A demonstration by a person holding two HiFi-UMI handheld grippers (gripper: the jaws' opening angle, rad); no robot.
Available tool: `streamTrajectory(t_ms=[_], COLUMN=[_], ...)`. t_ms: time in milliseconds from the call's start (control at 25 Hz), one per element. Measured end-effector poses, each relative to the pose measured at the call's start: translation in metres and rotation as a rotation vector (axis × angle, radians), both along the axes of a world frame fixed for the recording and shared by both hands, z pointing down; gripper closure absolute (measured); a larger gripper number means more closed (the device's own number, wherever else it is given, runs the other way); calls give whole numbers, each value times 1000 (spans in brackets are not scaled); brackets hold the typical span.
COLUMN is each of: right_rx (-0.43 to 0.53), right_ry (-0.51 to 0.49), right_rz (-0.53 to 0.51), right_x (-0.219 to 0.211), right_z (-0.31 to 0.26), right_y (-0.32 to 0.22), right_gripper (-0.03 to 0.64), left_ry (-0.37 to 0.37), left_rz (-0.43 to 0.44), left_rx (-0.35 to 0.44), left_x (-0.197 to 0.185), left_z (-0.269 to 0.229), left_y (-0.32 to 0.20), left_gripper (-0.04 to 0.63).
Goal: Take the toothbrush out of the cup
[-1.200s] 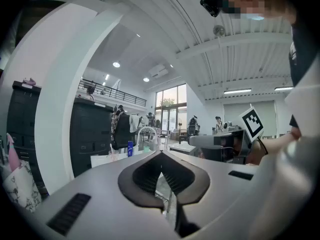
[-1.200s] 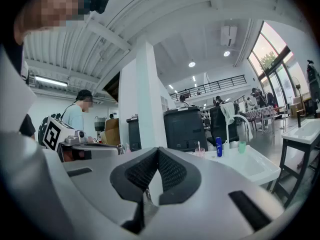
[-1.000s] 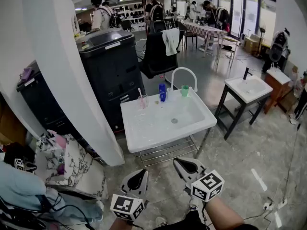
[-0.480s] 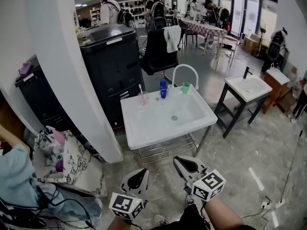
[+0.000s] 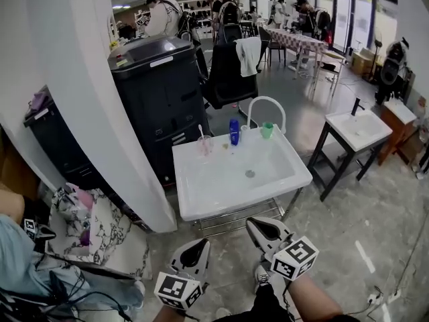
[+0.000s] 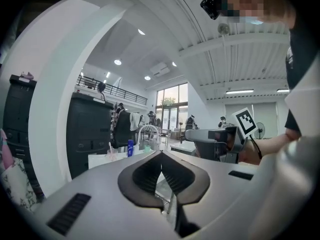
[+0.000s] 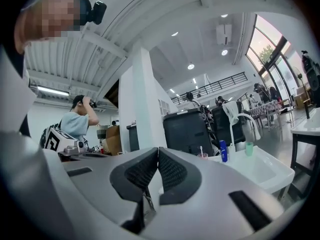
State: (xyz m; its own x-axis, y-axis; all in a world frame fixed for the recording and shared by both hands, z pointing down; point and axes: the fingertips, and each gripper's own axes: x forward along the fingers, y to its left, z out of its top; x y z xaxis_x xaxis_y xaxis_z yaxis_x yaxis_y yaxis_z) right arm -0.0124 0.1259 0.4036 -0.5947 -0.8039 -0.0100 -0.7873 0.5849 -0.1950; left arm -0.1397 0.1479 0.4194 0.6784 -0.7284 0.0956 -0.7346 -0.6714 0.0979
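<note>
Toothbrush in clear cup at back left corner of white sink, sticking up above the rim, long axis near upright. Along the same back edge, to its right: blue bottle, green cup, arched tap. Black cabinet just behind.

Left gripper and right gripper low in head view, side by side, both well short of the sink's near edge, bare floor between. Each pinched fully together, pads meeting tip to tip, nothing between them; plain in both gripper views. Both aimed level, toward the sink.

From the fingers: cup ahead and far off, across the whole basin. Left of the jaw line in left gripper view, right of it in right gripper view, so roughly between the two lines of aim. Neither hand clearly nearer; right a shade further forward, left more in line with the cup.

By the look of it: approach unfinished, grasp not begun. Calls for closing the gap, parting one pair of jaws, pinching the bare shaft above the rim, then lifting straight up along the brush's own axis.

Writing: none legible. Only square black-and-white markers on the gripper cubes; bottle label too small to read.
</note>
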Motion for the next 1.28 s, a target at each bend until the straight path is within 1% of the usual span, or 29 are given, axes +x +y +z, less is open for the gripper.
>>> streamTrajectory(t_ms=[160,320,440,600,640,720,800,1080,1280], right_rx=[19,24,30,34,33,33,36,54,71], right_ry=[-1,4,10,16,16,15,15,24,28], right_rz=[-46,-92,-114,-148,-156,-172,-186,-230,-258], right_x=[14,29,39,54,59,69,79,107,119], right_z=[0,3,2,3,3,3,3,-3,-13], right_y=[-39,-81,-112,-150,-159,-174,-188,-229,-247], right_gripper=[598,555,520,499,495,492,492,471,453], left_ry=[8,-5,-11,-31,-35,-44,-51,-69,-75], left_rz=[-46,-64,-94,-127,-137,-157,-176,-212,-259], left_rx=[-11,-14,-17,-10,-12,-17,-17,-5,16], left_x=[17,36,47,62,66,76,86,120,130], left_z=[-1,6,4,5,7,9,10,5,-7], left_y=[-36,-74,-103,-138,-146,-161,-176,-215,-232], left_gripper=[577,577,575,574,564,487,450,382,362])
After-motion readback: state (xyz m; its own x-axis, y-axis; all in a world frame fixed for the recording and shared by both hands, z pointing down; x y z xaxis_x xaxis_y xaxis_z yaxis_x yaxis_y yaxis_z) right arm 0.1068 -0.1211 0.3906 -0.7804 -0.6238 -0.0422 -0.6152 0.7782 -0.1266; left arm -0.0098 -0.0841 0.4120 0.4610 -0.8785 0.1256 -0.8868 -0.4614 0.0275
